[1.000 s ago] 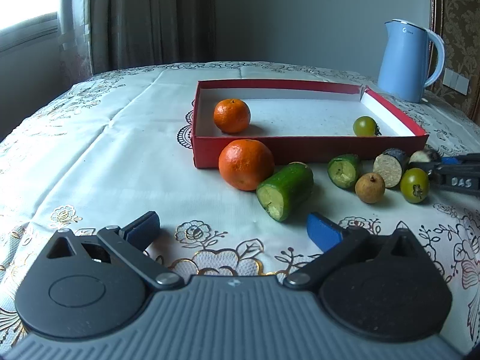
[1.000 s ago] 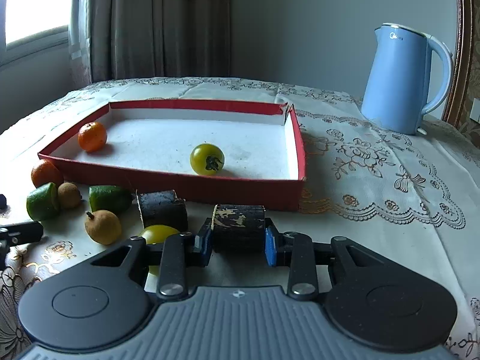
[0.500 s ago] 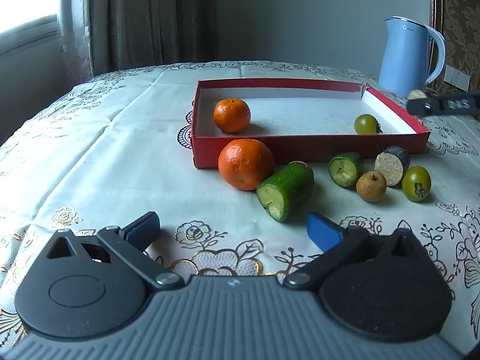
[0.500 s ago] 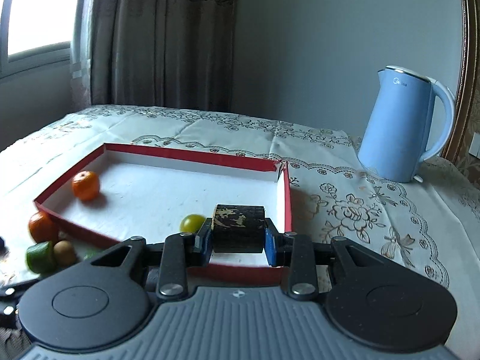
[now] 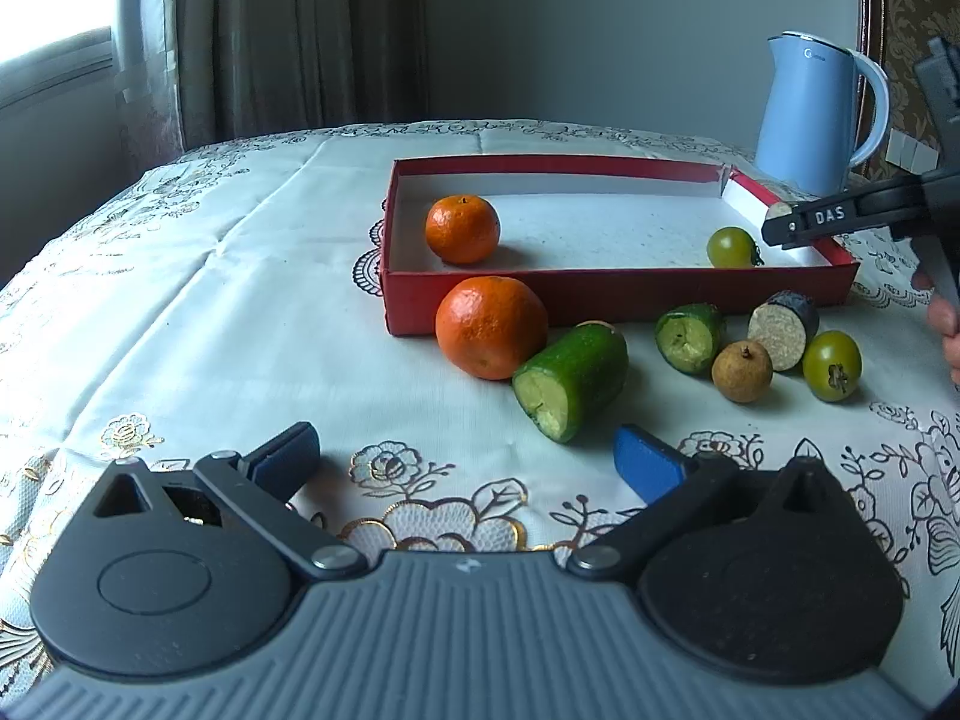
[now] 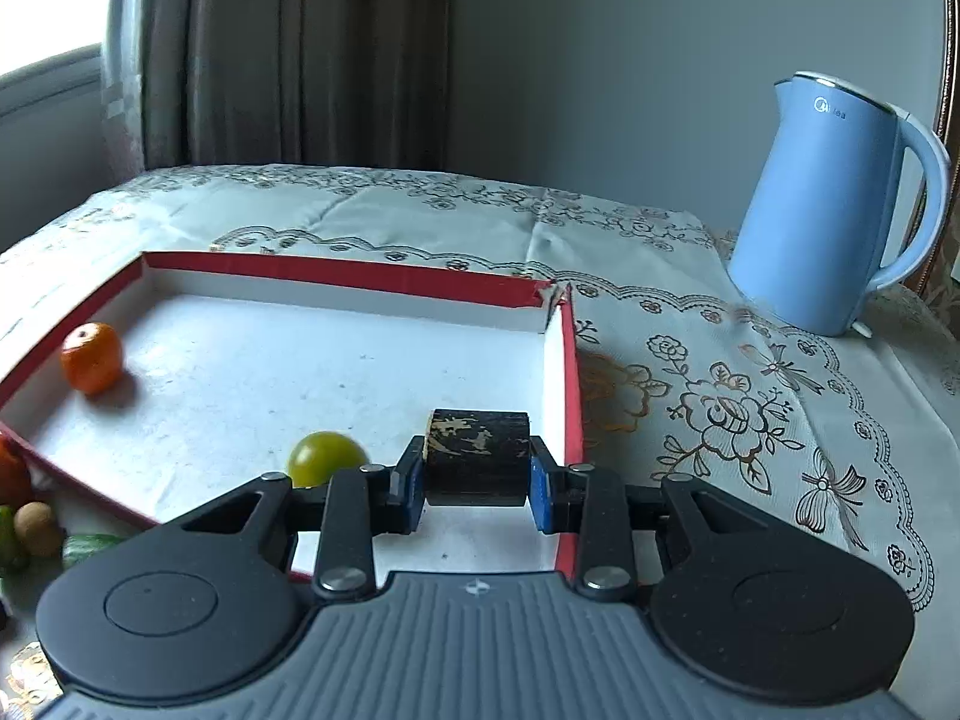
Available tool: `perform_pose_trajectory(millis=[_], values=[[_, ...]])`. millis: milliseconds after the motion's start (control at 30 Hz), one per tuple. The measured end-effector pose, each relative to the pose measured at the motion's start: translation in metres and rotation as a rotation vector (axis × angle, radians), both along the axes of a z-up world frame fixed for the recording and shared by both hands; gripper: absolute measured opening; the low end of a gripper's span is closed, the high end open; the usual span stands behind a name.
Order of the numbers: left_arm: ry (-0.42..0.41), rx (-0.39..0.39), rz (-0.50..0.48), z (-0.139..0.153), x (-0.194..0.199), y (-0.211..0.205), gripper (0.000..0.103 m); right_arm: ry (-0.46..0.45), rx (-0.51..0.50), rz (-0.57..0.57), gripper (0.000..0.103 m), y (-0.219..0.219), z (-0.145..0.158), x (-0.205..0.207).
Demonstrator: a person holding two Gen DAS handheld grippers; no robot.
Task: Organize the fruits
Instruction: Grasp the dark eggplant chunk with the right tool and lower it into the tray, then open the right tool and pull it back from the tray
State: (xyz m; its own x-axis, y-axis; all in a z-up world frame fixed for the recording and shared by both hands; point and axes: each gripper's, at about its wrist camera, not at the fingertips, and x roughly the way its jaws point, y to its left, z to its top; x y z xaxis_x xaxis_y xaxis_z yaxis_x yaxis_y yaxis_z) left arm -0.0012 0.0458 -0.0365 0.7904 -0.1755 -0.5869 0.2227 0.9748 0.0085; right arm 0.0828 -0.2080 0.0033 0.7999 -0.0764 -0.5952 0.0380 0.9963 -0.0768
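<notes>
My right gripper [image 6: 477, 483] is shut on a dark cut sugarcane piece [image 6: 477, 456] and holds it over the near right corner of the red box [image 6: 360, 273], beside a green tomato [image 6: 327, 456]. A small orange [image 6: 90, 357] lies at the box's left. In the left wrist view my left gripper [image 5: 465, 459] is open and empty, low over the cloth in front of a big orange [image 5: 491, 325] and a cut cucumber piece [image 5: 570, 381]. The right gripper [image 5: 780, 222] shows over the box's right end [image 5: 837, 267].
Outside the box's front wall lie a short cucumber piece [image 5: 689, 337], a brown longan [image 5: 741, 371], a second sugarcane piece [image 5: 783, 330] and a green tomato [image 5: 832, 357]. A blue kettle [image 6: 831, 204] stands behind the box on the right. The table has an embroidered cloth.
My right gripper lifted the sugarcane piece off the cloth and carried it forward over the box's right end. The left gripper has stayed still.
</notes>
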Motion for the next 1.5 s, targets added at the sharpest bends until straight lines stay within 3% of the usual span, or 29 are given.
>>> perform_pose_trajectory(millis=[433, 767, 867, 900, 967, 1067, 1233, 1400, 1500], values=[[0.004, 0.001, 0.004, 0.0, 0.0, -0.001, 0.103, 0.069, 0.051, -0.011, 0.033, -0.003, -0.008, 0.008], [0.005, -0.001, 0.005, -0.001, 0.001, 0.0, 0.103, -0.029, 0.121, -0.043, 0.039, -0.009, 0.008, -0.052], [0.005, -0.002, 0.005, -0.001, 0.001, 0.0, 0.103, -0.071, 0.065, -0.072, 0.058, -0.001, 0.008, -0.077], [0.005, -0.001, 0.005, -0.001, 0.001, 0.0, 0.103, -0.07, 0.079, -0.07, 0.059, -0.001, 0.008, -0.084], [0.006, -0.003, 0.005, -0.001, 0.001, 0.001, 0.103, -0.09, 0.125, -0.062, 0.059, -0.005, 0.007, -0.097], [0.006, -0.003, 0.005, -0.001, 0.001, 0.001, 0.103, -0.122, 0.053, -0.092, 0.06, -0.004, 0.005, -0.11], [0.003, -0.003, 0.008, 0.0, 0.0, 0.0, 0.103, -0.068, 0.099, -0.128, 0.06, -0.021, -0.011, -0.111], [-0.021, 0.022, 0.023, 0.002, -0.005, -0.005, 0.103, -0.075, 0.115, -0.162, 0.06, -0.03, -0.019, -0.11], [-0.012, -0.024, -0.006, 0.006, -0.008, -0.008, 0.103, -0.089, 0.12, -0.172, 0.06, -0.032, -0.021, -0.111]])
